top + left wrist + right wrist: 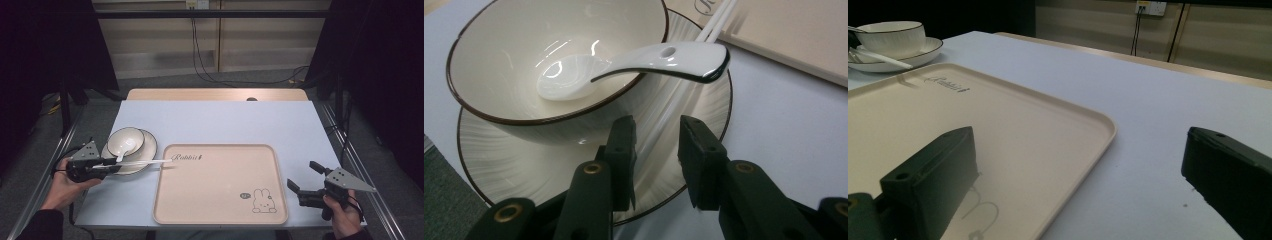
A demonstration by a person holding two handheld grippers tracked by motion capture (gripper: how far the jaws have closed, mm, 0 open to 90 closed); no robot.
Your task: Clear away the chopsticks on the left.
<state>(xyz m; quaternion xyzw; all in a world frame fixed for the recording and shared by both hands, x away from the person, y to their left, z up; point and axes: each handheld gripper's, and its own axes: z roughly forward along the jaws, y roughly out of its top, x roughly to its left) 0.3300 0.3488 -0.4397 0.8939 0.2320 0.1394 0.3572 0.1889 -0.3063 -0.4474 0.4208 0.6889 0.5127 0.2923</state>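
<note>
Blue tabletop (220,122): left tool (656,145) straddles white chopsticks (145,162), jaws apart; right tool (304,176) wide apart, empty.

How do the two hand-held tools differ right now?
The left tool reaches over the plate, its jaws set close on either side of the white chopsticks; the right tool hangs near the tray corner with nothing between its jaws. The left tool's jaws are narrowly apart; the right tool's gape wide. Both are black, each held in one hand.
</note>
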